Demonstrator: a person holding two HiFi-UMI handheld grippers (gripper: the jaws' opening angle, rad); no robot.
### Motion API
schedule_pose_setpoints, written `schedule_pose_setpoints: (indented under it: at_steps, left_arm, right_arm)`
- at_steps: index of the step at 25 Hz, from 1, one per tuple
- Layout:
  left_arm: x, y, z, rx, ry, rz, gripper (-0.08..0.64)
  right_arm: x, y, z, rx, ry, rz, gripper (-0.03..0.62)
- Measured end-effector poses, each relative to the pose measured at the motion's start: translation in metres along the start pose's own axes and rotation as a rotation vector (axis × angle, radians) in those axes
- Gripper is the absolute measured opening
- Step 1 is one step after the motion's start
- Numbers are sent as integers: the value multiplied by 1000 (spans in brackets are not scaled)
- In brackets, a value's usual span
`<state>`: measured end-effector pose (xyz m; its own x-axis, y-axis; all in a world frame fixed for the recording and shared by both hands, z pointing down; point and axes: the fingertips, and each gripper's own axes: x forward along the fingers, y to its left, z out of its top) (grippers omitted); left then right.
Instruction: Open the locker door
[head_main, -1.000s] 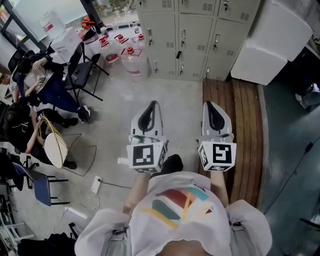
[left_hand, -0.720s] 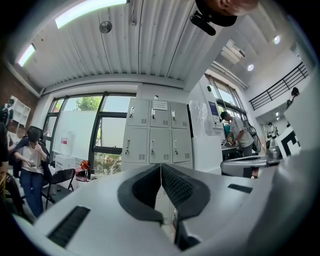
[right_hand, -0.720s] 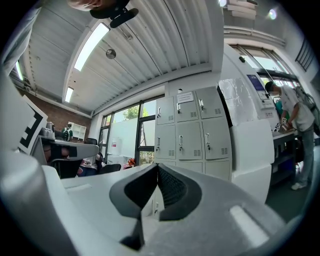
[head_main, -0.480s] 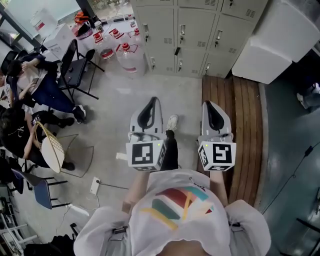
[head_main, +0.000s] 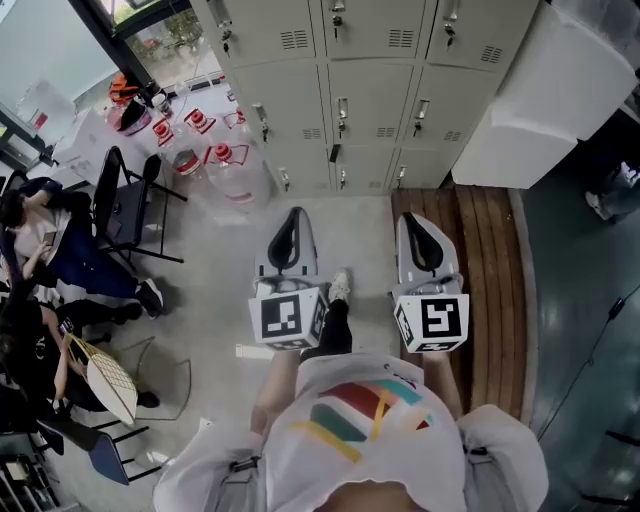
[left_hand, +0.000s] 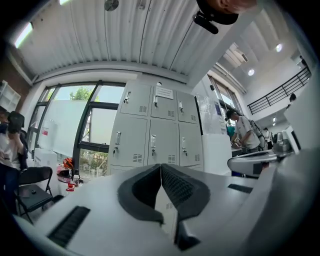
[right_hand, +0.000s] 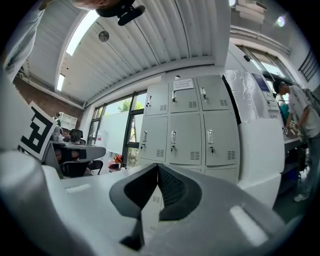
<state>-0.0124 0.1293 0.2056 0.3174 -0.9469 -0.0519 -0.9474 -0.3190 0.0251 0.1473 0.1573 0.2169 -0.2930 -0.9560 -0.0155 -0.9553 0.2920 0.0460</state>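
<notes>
Whole rig has walked forward since a second ago: locker bank (head_main: 340, 90) sits much nearer and fills the top of the head view. Both grippers are carried along side by side, with a shoe (head_main: 340, 286) stepping between them. Step in hand, my read: still the approach, nothing touched yet

Left to right:
- seated people (head_main: 40, 230) and black chair (head_main: 125, 195) far left, water jugs (head_main: 225, 170) by the bank's left foot, all off the path
- left gripper (head_main: 294, 212): jaws pressed together, nothing between them, pointing level at the lockers; well short of the doors, roughly in line with the left and middle columns
- door handles (head_main: 342, 108): small vertical latches, one per door, every door looks closed; can't tell which door is the target
- right gripper (head_main: 410, 217): jaws also together and empty, level, aimed about at the middle and right columns, same standoff as the left
- wooden slats (head_main: 490, 290) on the floor just right of the right gripper, big white unit (head_main: 545, 95) hard against the bank's right side

Next move, as I judge it: close the remaining gap, pick one door and spread one gripper's jaws before arriving. Then line them up around that handle, clamp, and pull outward along the hinge arc. White unit may limit swing on the right column, so a middle door looks easier
</notes>
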Motion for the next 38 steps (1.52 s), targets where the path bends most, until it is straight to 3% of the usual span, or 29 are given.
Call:
schedule_pose_setpoints:
  at_steps: [8,14,25,34,38]
  left_arm:
    - [156,84,4,0,2,43,15]
    - [232,123,13,22,-5,67,15]
    - [278,122,8,33,49,93,15]
    - [300,117,16,23,-5,136,15]
    - [304,113,6,28,43,148,15]
  right_arm:
    - [175,-8,12,13,17,94,5]
    - [259,-15,17,5,6,139,5]
    - [310,-47,4,55,77,139,5]
    - [329,-64,4,57,66,201,5]
    - [331,-72,3,66,64,207,5]
